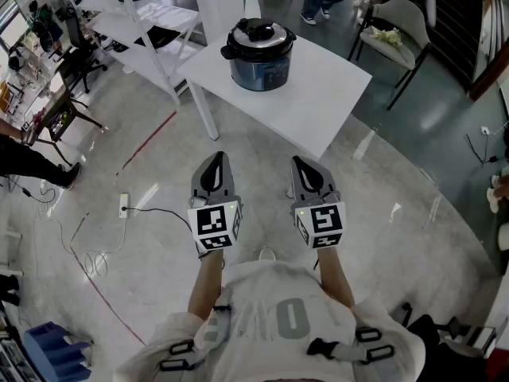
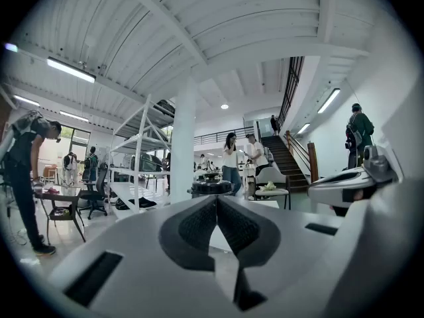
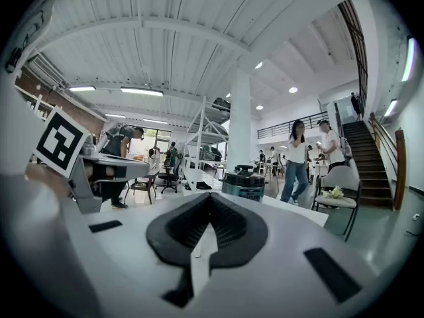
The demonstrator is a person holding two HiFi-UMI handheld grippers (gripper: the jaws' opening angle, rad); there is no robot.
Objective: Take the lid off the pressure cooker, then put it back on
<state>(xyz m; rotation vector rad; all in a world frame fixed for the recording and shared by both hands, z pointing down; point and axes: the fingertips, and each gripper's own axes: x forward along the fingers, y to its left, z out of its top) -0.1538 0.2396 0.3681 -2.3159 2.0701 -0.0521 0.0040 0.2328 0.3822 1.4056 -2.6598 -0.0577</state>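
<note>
A dark blue pressure cooker (image 1: pixel 258 64) with its black lid (image 1: pixel 258 33) on stands at the far side of a white table (image 1: pixel 318 110). My left gripper (image 1: pixel 215 160) and right gripper (image 1: pixel 301 163) hang side by side over the floor, well short of the table, both shut and holding nothing. In the left gripper view the cooker (image 2: pixel 212 188) peeks just above the shut left gripper (image 2: pixel 216 199). The right gripper view shows the cooker (image 3: pixel 244 184) ahead, slightly right of the shut right gripper (image 3: pixel 209 197).
White shelving (image 1: pixel 151 22) stands left of the table, and a white column (image 1: pixel 219 2) behind it. A chair (image 1: pixel 395 30) with flowers sits to the right. A power strip with cable (image 1: pixel 124 206) lies on the concrete floor at left. People stand in the background.
</note>
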